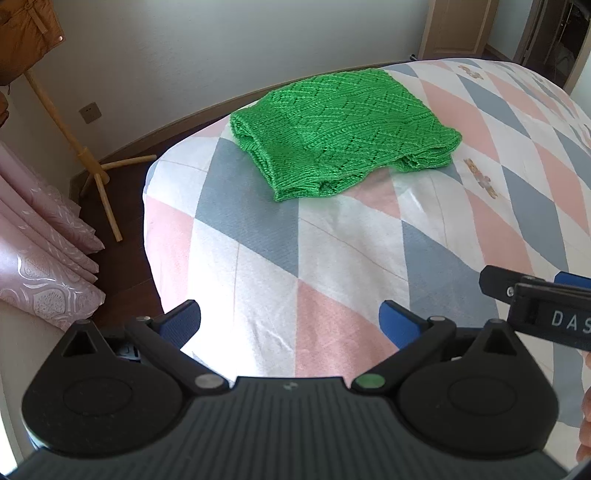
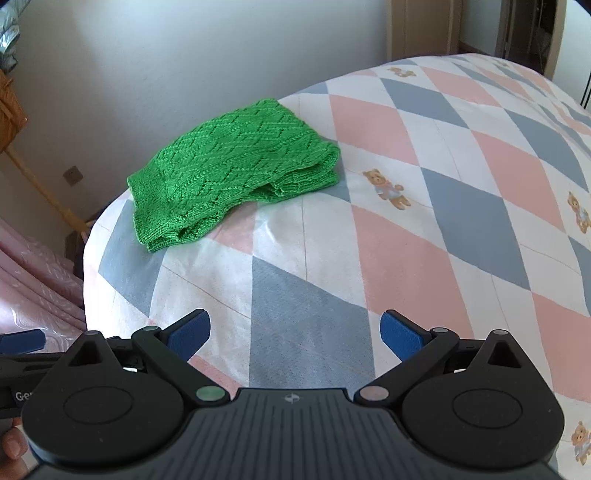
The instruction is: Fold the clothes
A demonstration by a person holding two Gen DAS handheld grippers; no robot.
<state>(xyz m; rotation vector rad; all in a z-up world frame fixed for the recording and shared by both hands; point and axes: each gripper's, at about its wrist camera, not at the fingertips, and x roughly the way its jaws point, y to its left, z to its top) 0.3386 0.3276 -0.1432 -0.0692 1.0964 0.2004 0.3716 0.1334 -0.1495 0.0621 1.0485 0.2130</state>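
Observation:
A green knitted garment lies folded in a flat stack on the bed, near its far left corner. It also shows in the right wrist view. My left gripper is open and empty, held above the bedspread well short of the garment. My right gripper is open and empty too, also short of the garment and to its right. The right gripper's body shows at the right edge of the left wrist view. The left gripper's fingertip shows at the left edge of the right wrist view.
The bed has a bedspread of pink, grey and white diamonds with small bears. A wooden coat stand stands on the dark floor left of the bed. Pink curtains hang at the left. A doorway lies beyond the bed.

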